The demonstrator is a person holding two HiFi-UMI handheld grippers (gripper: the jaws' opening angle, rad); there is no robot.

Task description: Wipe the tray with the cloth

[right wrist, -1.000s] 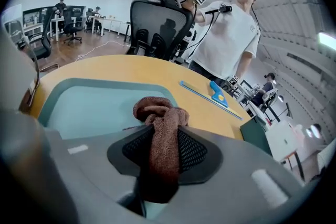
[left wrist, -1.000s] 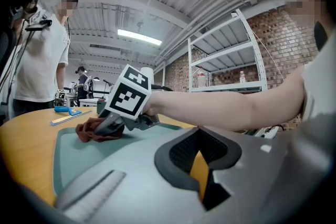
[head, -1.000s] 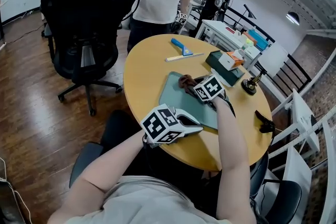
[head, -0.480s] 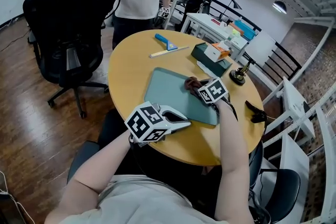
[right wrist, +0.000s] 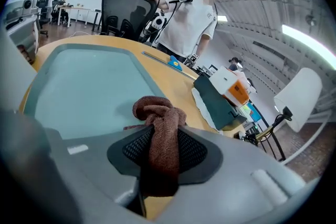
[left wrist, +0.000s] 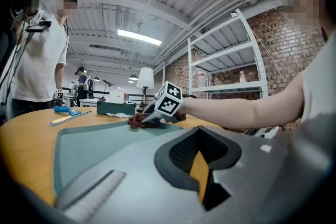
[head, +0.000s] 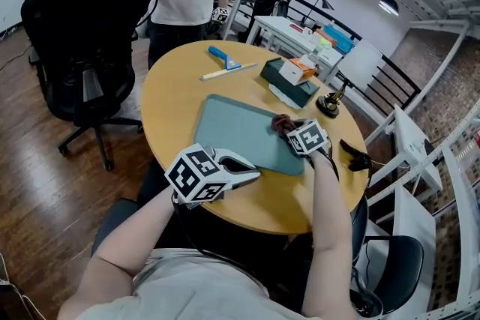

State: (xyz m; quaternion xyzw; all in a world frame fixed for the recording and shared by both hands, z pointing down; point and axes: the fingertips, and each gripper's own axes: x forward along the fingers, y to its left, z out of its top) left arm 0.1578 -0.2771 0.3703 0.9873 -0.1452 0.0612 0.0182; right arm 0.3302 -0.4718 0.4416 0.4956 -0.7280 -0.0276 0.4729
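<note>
Brown terry cloth [head: 281,122] sits pinched in the right gripper [head: 289,130] on the flat teal tray [head: 232,127]; the left gripper [head: 255,176] has its jaws closed together at the tray's near edge.

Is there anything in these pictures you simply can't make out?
Tray surface under the cloth and right gripper: covered by them, head view.
Lettering on the white and orange box: too small, head view.
Whether the left gripper touches the tray: its own body hides that, left gripper view.
Dark thing at the table edge: too small, head view.
</note>
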